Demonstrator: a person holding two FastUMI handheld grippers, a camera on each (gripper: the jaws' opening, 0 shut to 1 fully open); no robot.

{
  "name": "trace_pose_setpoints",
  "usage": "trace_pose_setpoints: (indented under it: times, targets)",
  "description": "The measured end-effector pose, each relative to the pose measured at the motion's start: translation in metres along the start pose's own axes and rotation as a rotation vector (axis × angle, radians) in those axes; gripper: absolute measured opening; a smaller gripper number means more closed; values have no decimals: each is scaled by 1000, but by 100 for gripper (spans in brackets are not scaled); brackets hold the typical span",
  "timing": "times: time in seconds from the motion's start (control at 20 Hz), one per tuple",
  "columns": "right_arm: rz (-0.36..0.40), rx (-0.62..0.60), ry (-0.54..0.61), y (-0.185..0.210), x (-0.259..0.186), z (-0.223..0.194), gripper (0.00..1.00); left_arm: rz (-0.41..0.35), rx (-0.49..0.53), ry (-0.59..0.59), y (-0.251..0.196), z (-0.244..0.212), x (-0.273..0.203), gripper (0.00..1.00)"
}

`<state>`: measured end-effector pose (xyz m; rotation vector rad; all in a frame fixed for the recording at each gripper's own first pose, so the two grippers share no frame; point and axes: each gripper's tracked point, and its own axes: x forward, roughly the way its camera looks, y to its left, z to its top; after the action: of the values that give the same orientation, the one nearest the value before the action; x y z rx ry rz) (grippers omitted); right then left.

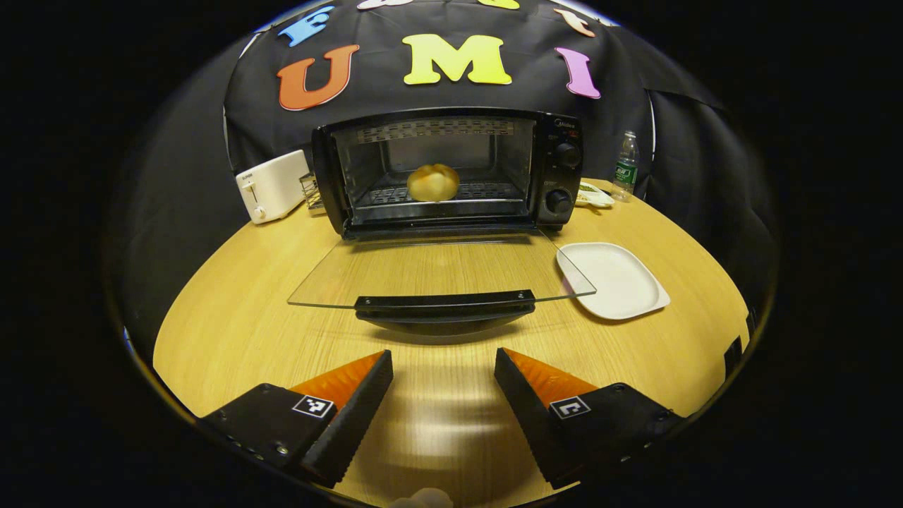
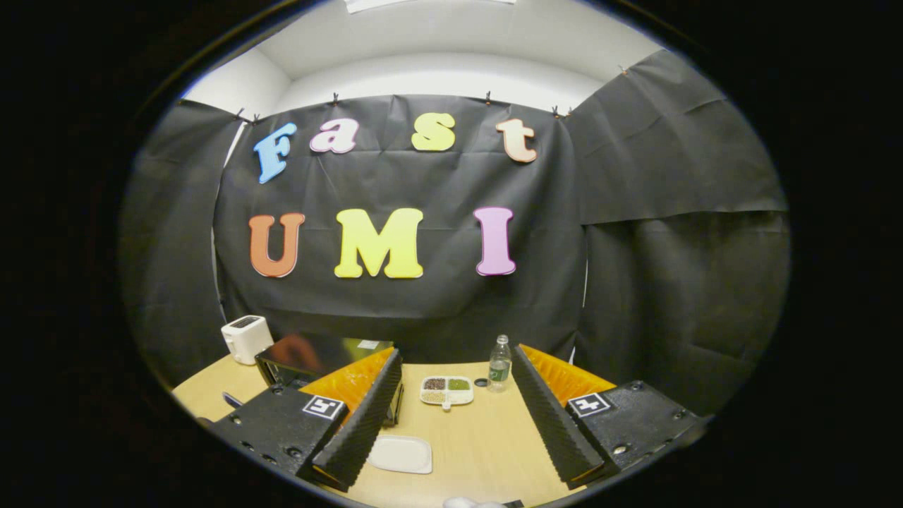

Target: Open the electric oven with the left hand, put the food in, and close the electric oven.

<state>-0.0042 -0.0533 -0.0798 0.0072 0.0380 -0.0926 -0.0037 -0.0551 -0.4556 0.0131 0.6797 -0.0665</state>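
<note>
From your left gripper [image 1: 443, 384], its fingers spread apart and gripping nothing, look far left ahead: a white toaster [image 1: 272, 185] stands on the wooden table [image 1: 233, 331]. Straight ahead sits the electric oven [image 1: 451, 173], its glass door [image 1: 441, 271] folded down flat toward you, with the door handle [image 1: 444, 305] just beyond your fingertips. The bread roll [image 1: 432, 182] rests on the rack inside the oven. Ahead to the right lies a white plate [image 1: 615, 279], bare, touching the door's corner, and farther back stands a water bottle [image 1: 626, 166].

Your right gripper [image 2: 457, 409] is held higher, fingers likewise parted and empty; between them, farther off, lies a divided dish [image 2: 446, 390].
</note>
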Motion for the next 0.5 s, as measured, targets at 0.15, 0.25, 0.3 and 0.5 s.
trace_pose_setpoints:
  times: [0.15, 0.25, 0.3, 0.5]
  targets:
    - [-6, 7, 12, -3, 6, -3, 96, -2, 9, 8, 0, 0, 11, 95]
    - [-7, 2, 22, -4, 9, -6, 96, 4, 18, 23, 2, -2, 20, 95]
    - [-2, 4, 29, -3, 11, -7, 100, 5, 17, 30, 2, -3, 23, 96]
    - [-2, 9, 37, -2, 17, -7, 100, 10, 23, 21, 4, 5, 29, 100]
